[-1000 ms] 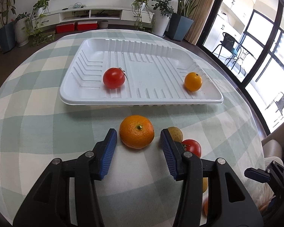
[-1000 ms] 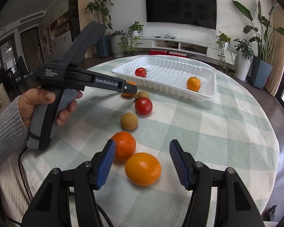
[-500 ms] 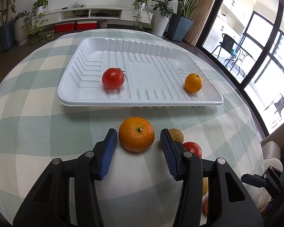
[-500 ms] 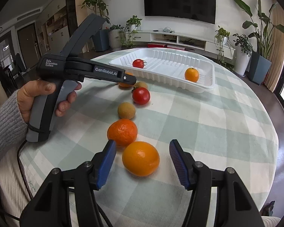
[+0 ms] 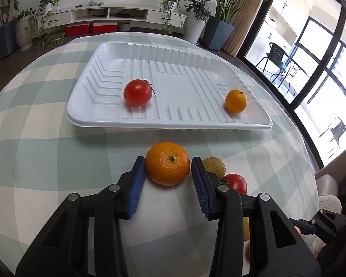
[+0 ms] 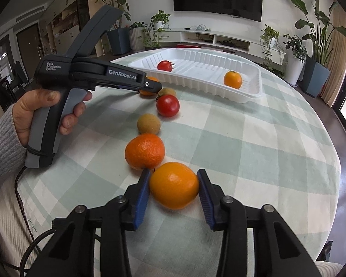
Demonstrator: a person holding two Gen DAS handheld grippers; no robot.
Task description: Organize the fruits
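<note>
Left claw (image 5: 168,173): I've drawn its jaws in from a wide straddle, still closing; both blue pads now touch the mandarin (image 5: 168,166) on the desk (image 5: 46,152), just before the tray (image 5: 168,125).
Right claw (image 6: 174,188): closing too, narrowed from a loose bracket; pads meet the orange (image 6: 174,185), nearest me in the row of fruit.
Tray: already holds a tomato (image 5: 137,92) and a small orange (image 5: 236,100).
Meaning: I judge both fruits gripped and ready to lift across.
</note>
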